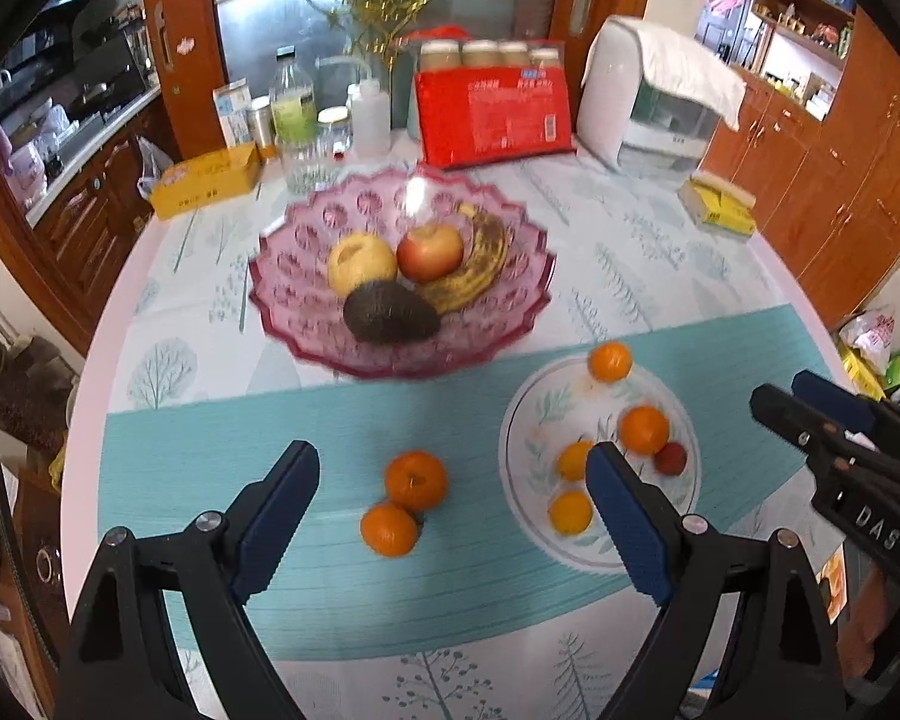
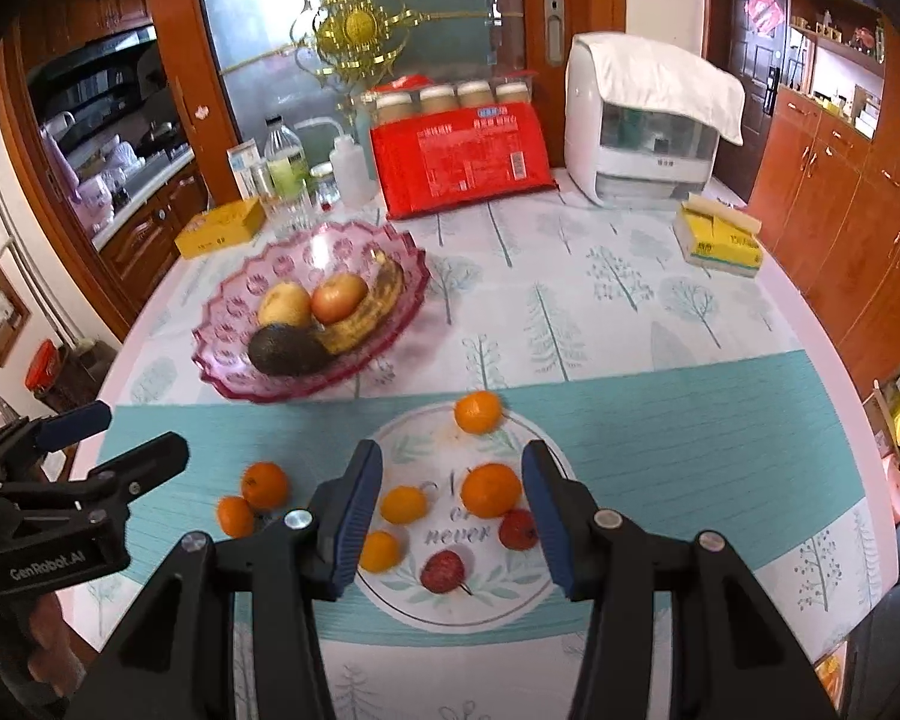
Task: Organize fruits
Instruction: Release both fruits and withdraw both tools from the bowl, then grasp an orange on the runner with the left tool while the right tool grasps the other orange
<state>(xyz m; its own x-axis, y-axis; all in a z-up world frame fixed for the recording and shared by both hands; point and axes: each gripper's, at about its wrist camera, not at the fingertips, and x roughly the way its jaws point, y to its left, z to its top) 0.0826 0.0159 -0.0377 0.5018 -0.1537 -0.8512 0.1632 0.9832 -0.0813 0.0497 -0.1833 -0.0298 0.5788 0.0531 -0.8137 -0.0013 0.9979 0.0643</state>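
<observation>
My left gripper [image 1: 451, 451] is open above the teal mat, and two oranges [image 1: 416, 479] lie on the table below the gap. My right gripper [image 2: 451, 450] is open over the white plate [image 2: 510, 594], nothing pressed between its pads. The plate holds several oranges [image 2: 491, 489] and two small red fruits [image 2: 517, 529]; another orange [image 2: 478, 411] rests at its far rim. A pink glass bowl [image 1: 510, 300] behind holds a yellow apple [image 1: 361, 264], a red apple [image 1: 430, 251], a banana [image 1: 480, 276] and an avocado [image 1: 390, 312].
Along the table's back stand a red package [image 2: 462, 159], a white appliance under a towel [image 2: 642, 138], bottles [image 2: 283, 165] and a yellow box [image 2: 221, 228]. A yellow tissue pack [image 2: 717, 240] lies at the right. Wooden cabinets flank the table.
</observation>
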